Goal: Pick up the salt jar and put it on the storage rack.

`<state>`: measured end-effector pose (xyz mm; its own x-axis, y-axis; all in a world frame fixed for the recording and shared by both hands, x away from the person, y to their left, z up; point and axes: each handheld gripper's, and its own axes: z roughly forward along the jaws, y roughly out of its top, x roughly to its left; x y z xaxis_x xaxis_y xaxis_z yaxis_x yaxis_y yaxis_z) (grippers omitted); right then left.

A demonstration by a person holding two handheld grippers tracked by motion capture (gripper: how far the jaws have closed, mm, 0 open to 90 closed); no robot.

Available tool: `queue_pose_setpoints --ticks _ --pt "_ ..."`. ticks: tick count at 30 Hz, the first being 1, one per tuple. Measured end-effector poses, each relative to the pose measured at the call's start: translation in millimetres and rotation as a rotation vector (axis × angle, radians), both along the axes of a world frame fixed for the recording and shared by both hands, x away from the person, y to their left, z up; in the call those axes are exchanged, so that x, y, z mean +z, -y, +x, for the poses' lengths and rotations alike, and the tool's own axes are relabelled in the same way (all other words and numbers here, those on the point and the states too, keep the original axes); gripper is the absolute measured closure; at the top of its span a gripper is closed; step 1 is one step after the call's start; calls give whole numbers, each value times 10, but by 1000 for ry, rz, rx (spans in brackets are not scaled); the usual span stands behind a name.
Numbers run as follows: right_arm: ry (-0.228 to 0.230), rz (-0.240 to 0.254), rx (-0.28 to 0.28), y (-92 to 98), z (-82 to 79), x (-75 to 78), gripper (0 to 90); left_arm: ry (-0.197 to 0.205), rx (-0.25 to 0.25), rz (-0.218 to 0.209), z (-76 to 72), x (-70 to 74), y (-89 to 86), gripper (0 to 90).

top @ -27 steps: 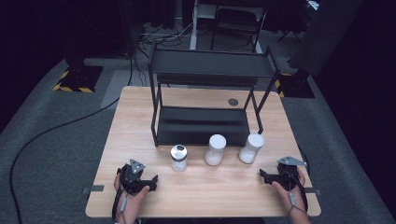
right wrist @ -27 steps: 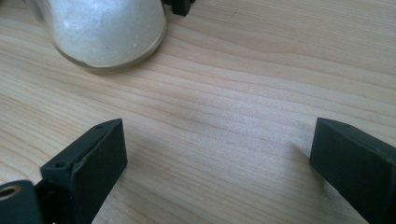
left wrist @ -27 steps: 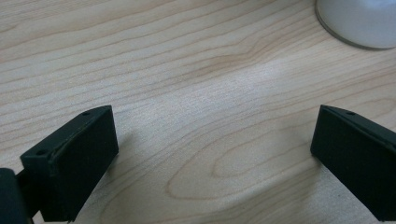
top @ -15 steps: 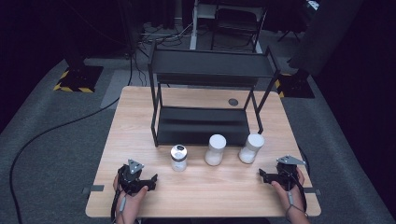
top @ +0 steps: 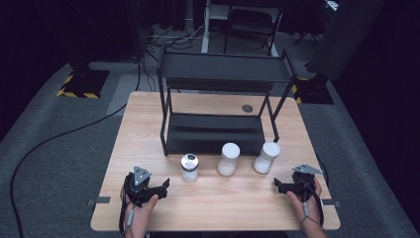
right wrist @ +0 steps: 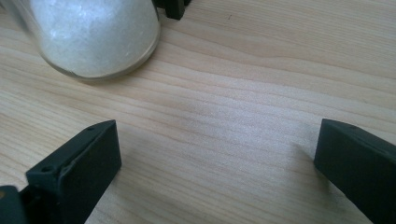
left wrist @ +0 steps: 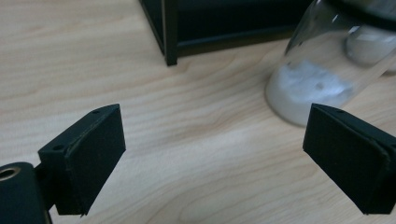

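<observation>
Three jars stand in a row in front of a black two-tier shelf (top: 218,131). The left jar (top: 189,167) is clear with a silver lid and a little white powder at its bottom. The middle jar (top: 228,158) and the right jar (top: 266,157) look white and full. My left gripper (top: 165,187) rests on the table to the left of the clear jar, open and holding nothing. In the left gripper view its jaws (left wrist: 210,158) stand wide, with the clear jar (left wrist: 317,88) ahead to the right. My right gripper (top: 277,186) lies open below the right jar. Its jaws (right wrist: 215,172) are empty, with the full jar (right wrist: 93,32) ahead to the left.
The wooden table (top: 148,124) has a small dark round mark (top: 247,108) behind the shelf. A shelf leg (left wrist: 170,32) stands ahead of the left gripper. Cables and a metal stand lie on the dark floor beyond the table.
</observation>
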<state>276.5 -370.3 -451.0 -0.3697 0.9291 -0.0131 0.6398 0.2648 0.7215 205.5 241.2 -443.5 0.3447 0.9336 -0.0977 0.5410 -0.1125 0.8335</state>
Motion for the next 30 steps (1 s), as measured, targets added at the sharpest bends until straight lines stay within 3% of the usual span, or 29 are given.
queue_pose_setpoints --ticks 17,22,30 --pt "0 0 -4 -7 -3 -1 3 153 0 -60 -131 177 92 45" --pt "0 -1 -5 -9 -4 -1 3 176 8 -43 -130 209 197 44" --pt "1 0 -7 -12 -7 -2 3 179 -2 -57 -70 250 313 44"
